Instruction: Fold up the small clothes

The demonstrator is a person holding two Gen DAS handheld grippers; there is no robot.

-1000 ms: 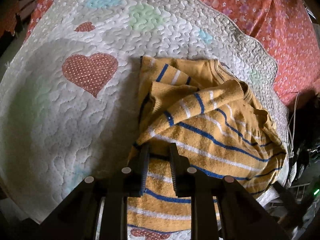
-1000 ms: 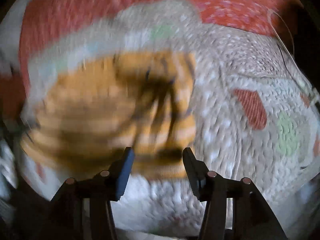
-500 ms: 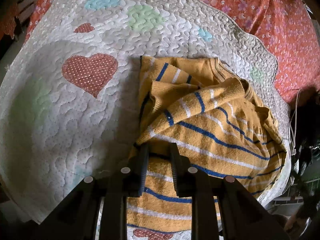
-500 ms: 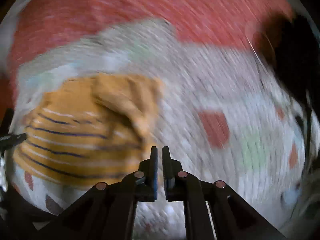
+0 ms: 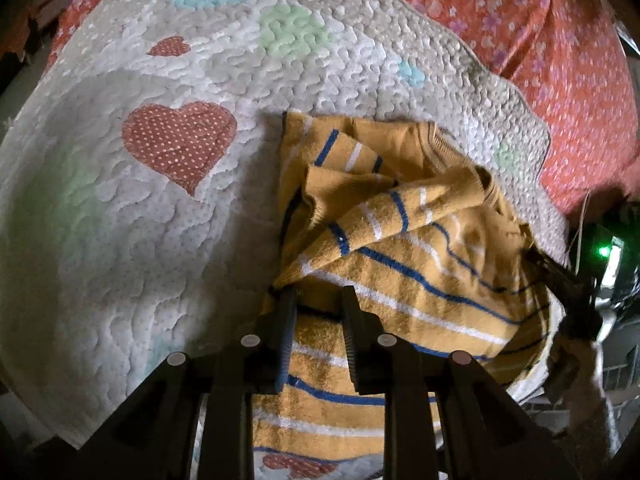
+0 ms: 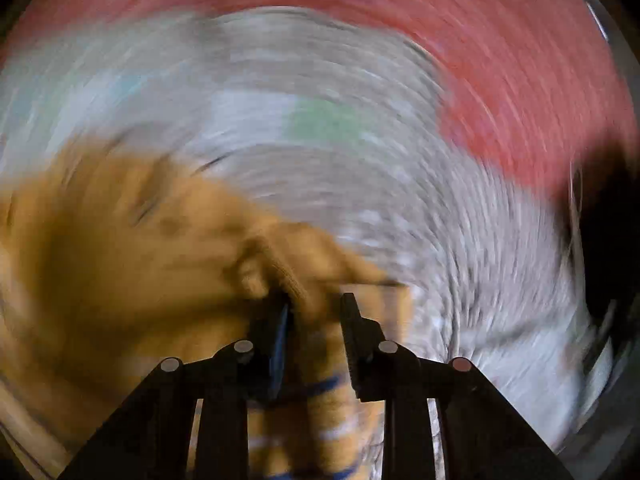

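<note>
A small yellow sweater (image 5: 400,264) with blue and white stripes lies crumpled on a white quilt (image 5: 120,220), one sleeve folded across its body. My left gripper (image 5: 316,300) is shut on the sweater's lower left edge, with cloth between the jaws. In the right wrist view everything is blurred by motion. My right gripper (image 6: 314,304) has its jaws a little apart around a fold of the sweater (image 6: 120,264). The right gripper also shows at the sweater's right edge in the left wrist view (image 5: 560,280).
The quilt has red dotted hearts (image 5: 180,144) and pale green and blue patches. It lies on a red flowered bedspread (image 5: 560,60). A green light (image 5: 604,252) glows at the far right, past the quilt's edge.
My right gripper swung fast to the sweater's edge; it was open, then shut and empty, and now has cloth between its jaws. The left gripper has held still on the sweater.
</note>
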